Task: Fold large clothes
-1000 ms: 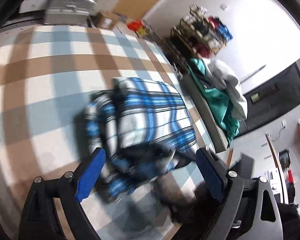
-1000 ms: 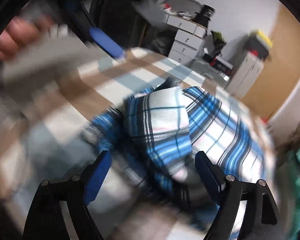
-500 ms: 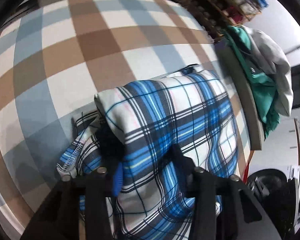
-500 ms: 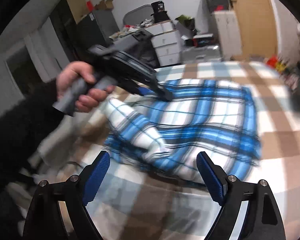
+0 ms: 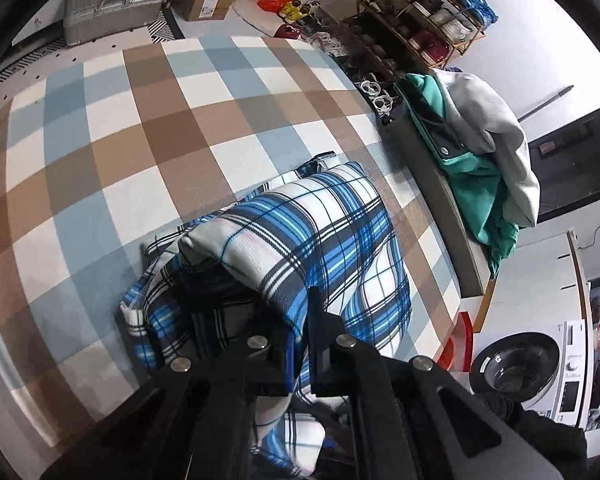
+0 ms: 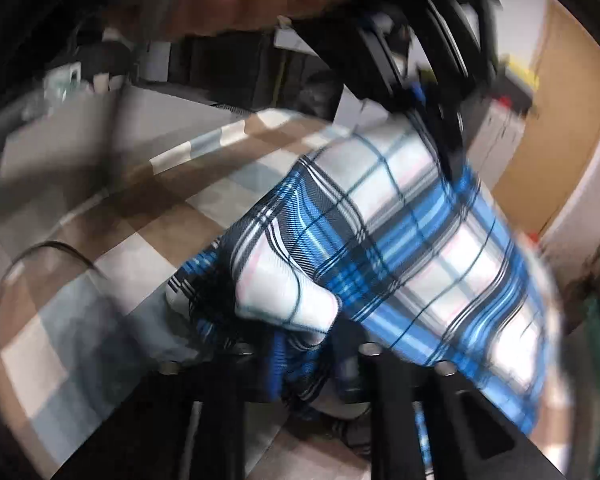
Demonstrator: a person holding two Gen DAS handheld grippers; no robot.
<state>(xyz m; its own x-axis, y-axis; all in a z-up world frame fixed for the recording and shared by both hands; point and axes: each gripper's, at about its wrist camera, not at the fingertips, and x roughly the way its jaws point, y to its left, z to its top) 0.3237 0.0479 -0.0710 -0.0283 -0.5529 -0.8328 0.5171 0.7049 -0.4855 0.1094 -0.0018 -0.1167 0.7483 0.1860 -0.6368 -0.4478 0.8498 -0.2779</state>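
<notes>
A folded blue, white and black plaid shirt [image 5: 312,240] lies on the brown, blue and white checked cloth [image 5: 120,128]. My left gripper [image 5: 300,352] is shut on the shirt's near folded edge. In the right wrist view the shirt [image 6: 400,240] is lifted and blurred. My right gripper [image 6: 308,364] is shut on a near fold of it. The left gripper [image 6: 432,100], with the hand holding it, grips the shirt's far top edge.
A grey bench [image 5: 440,200] with teal and grey garments [image 5: 480,152] runs along the right edge of the cloth. A shoe rack [image 5: 428,32], a silver case [image 5: 116,0], a cardboard box [image 5: 208,2] and a washing machine [image 5: 540,364] stand around.
Both grippers were open a second ago. The left closed on the shirt's edge first, then the right moved in and closed on it. The shirt is now lifted.
</notes>
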